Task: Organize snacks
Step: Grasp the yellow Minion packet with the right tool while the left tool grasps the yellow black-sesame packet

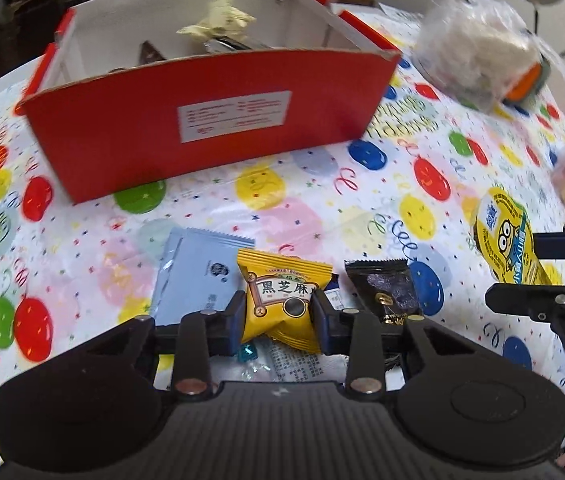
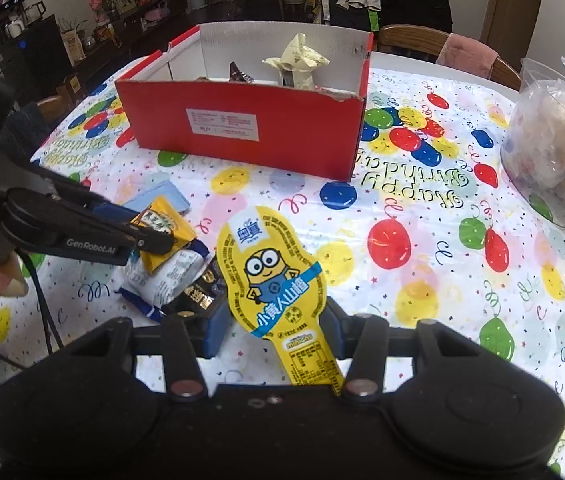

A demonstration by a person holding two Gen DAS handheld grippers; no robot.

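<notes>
My left gripper (image 1: 278, 312) is shut on a yellow sesame snack packet (image 1: 282, 300), just above the table. A light blue packet (image 1: 190, 276) and a black packet (image 1: 386, 288) lie beside it. My right gripper (image 2: 270, 328) is shut on a yellow Minions snack pack (image 2: 278, 280) and holds it upright over the table. The red cardboard box (image 1: 202, 128) stands ahead with a cream wrapper (image 1: 218, 20) and other snacks inside. In the right wrist view the box (image 2: 242, 124) is at the middle back, and the left gripper (image 2: 154, 240) with its packet (image 2: 162, 232) is at left.
A clear bag of pale snacks (image 2: 554, 140) sits at the table's right edge. A white and blue packet (image 2: 166, 276) and the black packet (image 2: 198, 296) lie near the left gripper. The balloon-print tablecloth (image 2: 422, 260) covers the table. Chairs stand behind.
</notes>
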